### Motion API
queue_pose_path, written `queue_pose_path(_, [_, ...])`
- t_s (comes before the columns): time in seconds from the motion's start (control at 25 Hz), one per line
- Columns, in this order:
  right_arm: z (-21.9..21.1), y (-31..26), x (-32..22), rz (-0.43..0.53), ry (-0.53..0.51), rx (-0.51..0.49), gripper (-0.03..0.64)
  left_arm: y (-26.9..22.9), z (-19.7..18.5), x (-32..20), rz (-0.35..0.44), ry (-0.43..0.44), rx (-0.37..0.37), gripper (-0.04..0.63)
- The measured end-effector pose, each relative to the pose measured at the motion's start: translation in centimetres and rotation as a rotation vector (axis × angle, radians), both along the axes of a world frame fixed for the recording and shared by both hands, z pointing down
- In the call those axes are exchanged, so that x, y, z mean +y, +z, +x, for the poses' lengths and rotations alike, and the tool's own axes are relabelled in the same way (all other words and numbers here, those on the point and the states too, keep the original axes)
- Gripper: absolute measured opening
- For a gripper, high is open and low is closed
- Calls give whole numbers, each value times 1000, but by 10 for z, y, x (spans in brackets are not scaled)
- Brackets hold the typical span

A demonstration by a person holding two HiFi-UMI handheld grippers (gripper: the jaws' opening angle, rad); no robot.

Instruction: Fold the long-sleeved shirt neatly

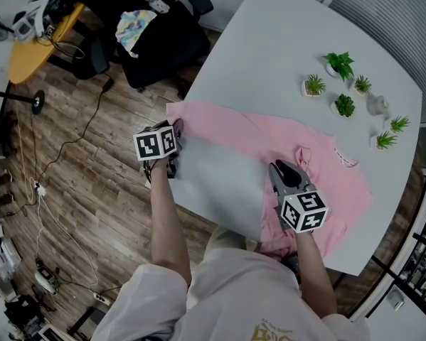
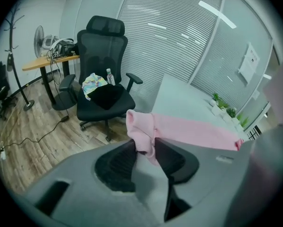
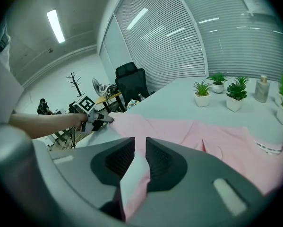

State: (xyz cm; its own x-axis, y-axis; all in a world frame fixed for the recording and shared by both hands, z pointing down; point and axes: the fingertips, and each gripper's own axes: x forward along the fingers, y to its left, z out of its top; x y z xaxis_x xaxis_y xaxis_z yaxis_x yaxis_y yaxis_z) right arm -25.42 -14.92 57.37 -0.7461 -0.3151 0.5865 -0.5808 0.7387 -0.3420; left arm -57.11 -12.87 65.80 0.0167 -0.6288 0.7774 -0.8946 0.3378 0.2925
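Observation:
A pink long-sleeved shirt [image 1: 319, 183] lies spread on the white table [image 1: 269, 55], collar toward the right. One sleeve [image 1: 213, 119] runs left along the table to its near-left edge. My left gripper [image 1: 176, 132] is at that sleeve's end. In the left gripper view the pink cuff [image 2: 140, 129] bunches up between the pads and the left gripper [image 2: 146, 148] is shut on it. My right gripper [image 1: 281, 169] sits on the shirt's body near the front. In the right gripper view it [image 3: 135, 150] is shut on a fold of pink cloth [image 3: 134, 183].
Several small potted plants [image 1: 344, 84] and a small bottle [image 1: 377, 105] stand at the table's far right. A black office chair [image 1: 156, 27] with a colourful cloth stands beyond the table's left edge, near a yellow desk [image 1: 35, 45]. Cables trail over the wood floor [image 1: 70, 190].

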Motion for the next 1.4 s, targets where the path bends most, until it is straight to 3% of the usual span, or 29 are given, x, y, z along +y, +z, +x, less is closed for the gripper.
queue_pose_path(0.16, [3,-3,1,4,5,1,81,-4,-5,3,24,-20,-31,85])
queue_pose_path(0.24, [6,-3,0,5,12,3,80,-10,-4,3,56,-34,-12,44])
queue_pose_path(0.32, [10,-3,-3,9,20,5,80,-18,2,-1,98,-46,10,41])
queue_pose_path(0.48, [15,-7,-8,18,35,1,80,-29,10,-3,115,-38,-35,41])
queue_pose_path(0.8, [35,-15,-24,33,110,-8,77,-49,28,-6,122,41,-104,40])
queue_pose_path(1.08, [59,-18,-31,36,180,-11,77,-71,67,-20,147,142,-142,40])
queue_pose_path(1.4, [68,-21,-30,43,215,-22,77,-80,98,-27,152,220,-149,39])
